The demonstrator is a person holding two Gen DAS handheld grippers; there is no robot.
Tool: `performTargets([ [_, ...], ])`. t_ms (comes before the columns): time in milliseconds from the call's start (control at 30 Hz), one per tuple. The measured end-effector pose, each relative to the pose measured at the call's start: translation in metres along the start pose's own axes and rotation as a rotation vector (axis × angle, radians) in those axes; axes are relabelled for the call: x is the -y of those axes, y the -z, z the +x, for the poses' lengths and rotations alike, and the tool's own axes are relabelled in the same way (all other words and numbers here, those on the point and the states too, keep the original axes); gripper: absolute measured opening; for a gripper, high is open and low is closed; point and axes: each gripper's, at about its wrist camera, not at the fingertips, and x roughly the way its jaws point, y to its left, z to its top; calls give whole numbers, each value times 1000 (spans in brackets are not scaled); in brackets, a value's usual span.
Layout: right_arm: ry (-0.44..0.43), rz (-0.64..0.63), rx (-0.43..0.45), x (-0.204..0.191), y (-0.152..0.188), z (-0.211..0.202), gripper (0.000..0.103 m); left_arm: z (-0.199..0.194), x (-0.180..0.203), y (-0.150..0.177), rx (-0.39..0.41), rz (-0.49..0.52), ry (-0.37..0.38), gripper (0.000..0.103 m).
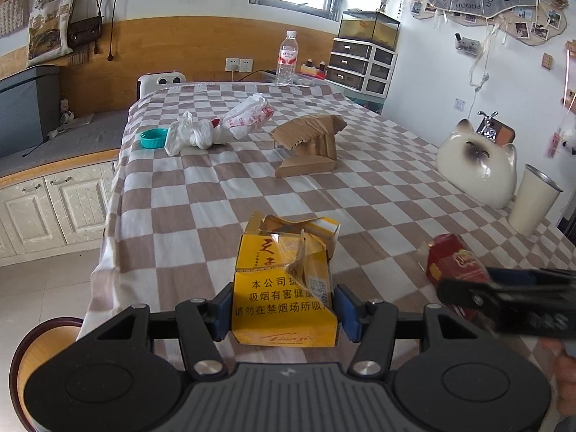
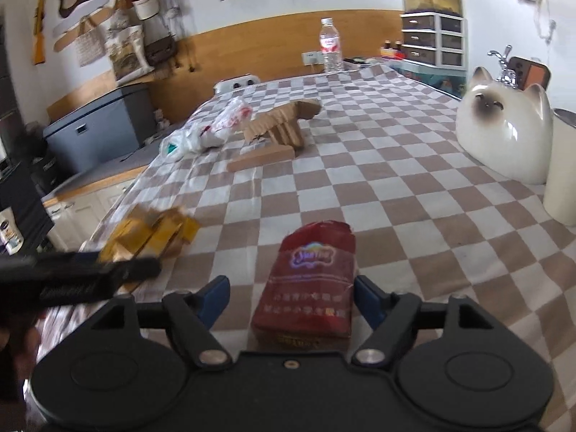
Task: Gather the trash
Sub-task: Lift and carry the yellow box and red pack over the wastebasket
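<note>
A torn yellow cigarette carton [image 1: 284, 288] sits between the blue pads of my left gripper [image 1: 284, 309], which press on both its sides. In the right wrist view a red cigarette pack [image 2: 306, 288] lies on the checked cloth between the fingers of my right gripper [image 2: 291, 298]. There is a clear gap to the left pad, so that gripper is open. Each gripper shows in the other's view: the right gripper [image 1: 468, 288] by the red pack [image 1: 450, 259], the blurred left gripper [image 2: 108, 270] with the yellow carton [image 2: 151, 234].
Farther up the checked table [image 1: 360, 194] lie crumpled plastic bags [image 1: 219, 126], torn cardboard [image 1: 309, 140] and a teal lid [image 1: 154, 138]. A water bottle [image 1: 287, 58] stands at the far edge. A ceramic cat [image 1: 475, 165] and a cream cup [image 1: 534, 199] stand on the right.
</note>
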Motion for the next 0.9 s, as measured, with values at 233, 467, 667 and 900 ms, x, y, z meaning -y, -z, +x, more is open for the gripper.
performTargets([
  [233, 119, -6, -9, -6, 2, 13, 55, -18, -6, 5, 18, -18, 17, 57],
  [467, 97, -4, 31, -21, 8, -7, 54, -34, -16, 9, 38, -34, 22, 57],
  [667, 82, -38, 67, -49, 10, -22, 54, -52, -27, 12, 62, -47, 11, 57],
  [900, 68, -62, 117, -78, 8, -39, 54, -76, -54, 19, 94, -70, -33, 57],
])
